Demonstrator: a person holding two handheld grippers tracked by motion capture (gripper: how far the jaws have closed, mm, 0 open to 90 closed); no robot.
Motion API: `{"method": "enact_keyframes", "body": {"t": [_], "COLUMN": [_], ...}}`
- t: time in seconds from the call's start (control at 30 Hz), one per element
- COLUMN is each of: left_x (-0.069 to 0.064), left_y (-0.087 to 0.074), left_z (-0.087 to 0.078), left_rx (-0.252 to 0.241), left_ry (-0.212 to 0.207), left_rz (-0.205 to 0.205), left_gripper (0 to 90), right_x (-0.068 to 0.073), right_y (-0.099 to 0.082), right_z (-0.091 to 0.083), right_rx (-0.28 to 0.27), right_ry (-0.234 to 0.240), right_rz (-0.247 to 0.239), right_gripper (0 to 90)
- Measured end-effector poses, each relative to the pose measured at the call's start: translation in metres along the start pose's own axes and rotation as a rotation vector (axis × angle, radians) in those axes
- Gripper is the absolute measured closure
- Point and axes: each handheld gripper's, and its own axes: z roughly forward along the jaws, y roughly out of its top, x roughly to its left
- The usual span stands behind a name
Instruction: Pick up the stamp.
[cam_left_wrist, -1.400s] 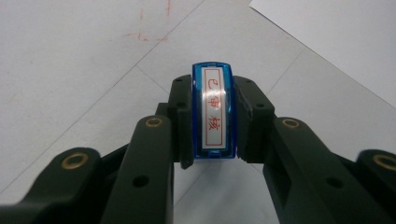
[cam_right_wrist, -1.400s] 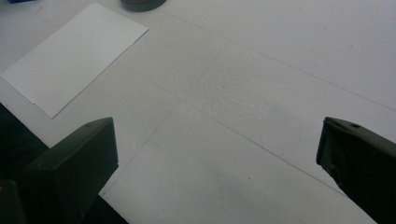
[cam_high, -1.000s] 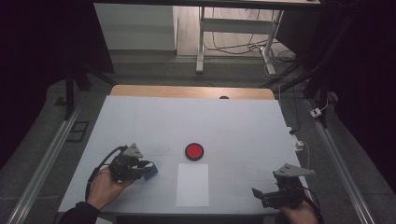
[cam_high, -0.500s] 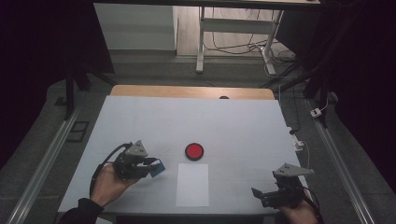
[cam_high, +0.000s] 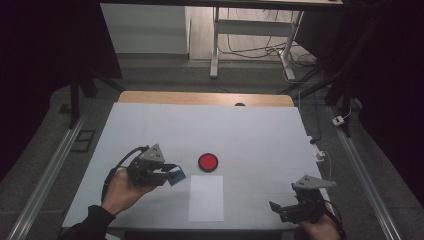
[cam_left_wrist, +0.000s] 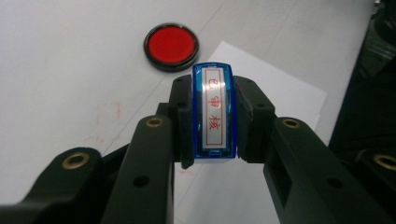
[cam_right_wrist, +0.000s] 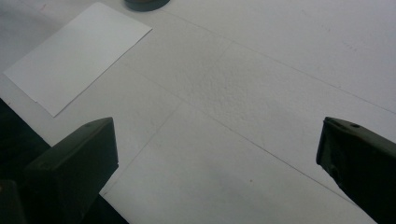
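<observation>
My left gripper (cam_high: 172, 173) (cam_left_wrist: 213, 126) is shut on a blue stamp (cam_left_wrist: 213, 112) (cam_high: 176, 176) with red characters on its white label, and holds it above the table, left of the white sheet of paper (cam_high: 206, 198) (cam_left_wrist: 275, 93) (cam_right_wrist: 77, 53). A round red ink pad (cam_high: 207, 162) (cam_left_wrist: 171, 45) in a black rim lies just beyond the sheet. My right gripper (cam_high: 280, 209) (cam_right_wrist: 215, 158) rests near the table's front right edge, jaws wide apart with only bare table between them.
The white table (cam_high: 150, 130) has a wooden strip (cam_high: 205, 98) along its far edge. A white plug and cable (cam_high: 320, 152) lie at the right edge. Metal rails (cam_high: 45, 175) run along both sides on the floor.
My left gripper has risen and moved right toward the ink pad and paper, still carrying the blue stamp. The right gripper has stayed where it was.
</observation>
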Motion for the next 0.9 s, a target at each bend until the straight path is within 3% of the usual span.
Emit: {"method": "enact_keyframes", "body": {"t": [0.17,0.4,0.57,0.9], "left_x": [-0.002,-0.005,-0.008,-0.012], "left_y": [0.016,0.024,0.032,0.035], "left_z": [-0.001,0.004,0.01,0.018], "left_rx": [-0.008,-0.045,-0.058,-0.081], "left_ry": [-0.005,-0.035,-0.055,-0.093], "left_rz": [0.032,0.042,0.074,0.091], "left_gripper": [70.6,70.6,70.6,70.5], "right_x": [0.0,0.0,0.0,0.0], "right_y": [0.0,0.0,0.0,0.0], "right_z": [0.0,-0.001,0.0,-0.001], "right_rx": [-0.002,-0.004,-0.005,-0.008], "right_ry": [0.002,0.003,0.004,0.005], "right_rz": [-0.002,-0.004,-0.004,-0.008], "right_gripper": [0.0,0.0,0.0,0.0]}}
